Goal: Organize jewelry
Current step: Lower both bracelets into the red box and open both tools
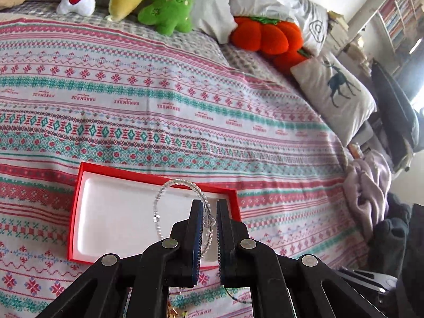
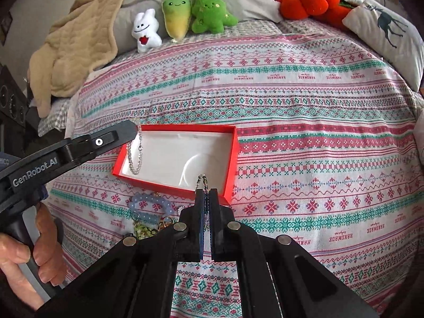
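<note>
Patterned pink-and-teal bedspread [image 2: 304, 122] carries an open red cardboard box [image 2: 234, 159]. Left gripper [image 1: 210, 212], fingers pinched on a clear beaded bracelet [image 1: 169, 185], hangs it over the box; right gripper [image 2: 206, 194] pinches a small multicoloured bead chain [image 2: 202, 179] at the box's near edge. Judged next: lower and release.

We count one red box [image 2: 233, 156] on the bed [image 2: 304, 100], and two tools: the left tool [image 1: 209, 206] and the right tool [image 2: 207, 194]. One clear beaded bracelet [image 1: 169, 188] hangs at the left tool, one small beaded chain [image 2: 202, 180] at the right. More jewelry lies in a heap [image 2: 151, 217] beside the box; we cannot count its pieces. We see three small plush toys [image 2: 147, 30], one orange plush pumpkin [image 2: 308, 0] and one deer pillow [image 2: 389, 26].
</note>
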{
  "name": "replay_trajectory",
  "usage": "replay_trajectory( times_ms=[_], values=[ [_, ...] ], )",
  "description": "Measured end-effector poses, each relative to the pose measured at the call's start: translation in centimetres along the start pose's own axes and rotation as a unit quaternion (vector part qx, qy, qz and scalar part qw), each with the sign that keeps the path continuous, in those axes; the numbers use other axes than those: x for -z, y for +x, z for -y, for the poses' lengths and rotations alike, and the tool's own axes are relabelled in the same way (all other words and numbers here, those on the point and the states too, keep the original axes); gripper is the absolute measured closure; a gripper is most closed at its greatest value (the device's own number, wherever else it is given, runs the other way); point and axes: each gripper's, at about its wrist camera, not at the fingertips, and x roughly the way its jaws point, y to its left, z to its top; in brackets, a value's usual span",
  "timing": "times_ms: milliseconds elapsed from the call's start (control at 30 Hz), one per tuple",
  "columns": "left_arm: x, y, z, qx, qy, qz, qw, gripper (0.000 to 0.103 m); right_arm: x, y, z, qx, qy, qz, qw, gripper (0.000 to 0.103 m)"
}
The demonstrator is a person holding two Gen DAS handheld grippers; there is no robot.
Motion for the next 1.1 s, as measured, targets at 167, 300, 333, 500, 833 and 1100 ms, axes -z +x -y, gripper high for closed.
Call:
replay_trajectory(
  times_ms=[167, 300, 333, 500, 833, 1100],
  values=[
    [0.4, 2.1, -2.1, -0.050, -0.018, -0.019, 0.9984, 0.099, -0.3, 0.2, -1.1, 0.023, -0.022, 0.018, 0.999, 0.101],
    [0.9, 2.6, -3.6, -0.105, -0.010, -0.031, 0.9939, 0.099, -1.2, 0.3, -1.7, 0.007, -0.019, 0.022, 1.000, 0.101],
    [1.1, 2.7, -4.1, -0.112, -0.011, -0.032, 0.9931, 0.099, -1.6, 0.3, -1.9, 0.002, -0.020, 0.025, 0.999, 0.101],
    [1.3, 3.0, -5.9, -0.130, -0.024, -0.040, 0.9904, 0.099, -3.4, 0.8, -2.7, -0.032, -0.028, 0.049, 0.998, 0.101],
    [1.5, 3.5, -5.5, -0.167, 0.004, -0.041, 0.9851, 0.098, -3.6, 7.0, 0.0, -0.030, 0.017, 0.010, 0.999, 0.100],
    [1.7, 2.9, -4.7, -0.170, 0.026, -0.034, 0.9845, 0.096, -3.7, 6.6, 1.1, -0.007, 0.010, 0.020, 1.000, 0.098]
  ],
)
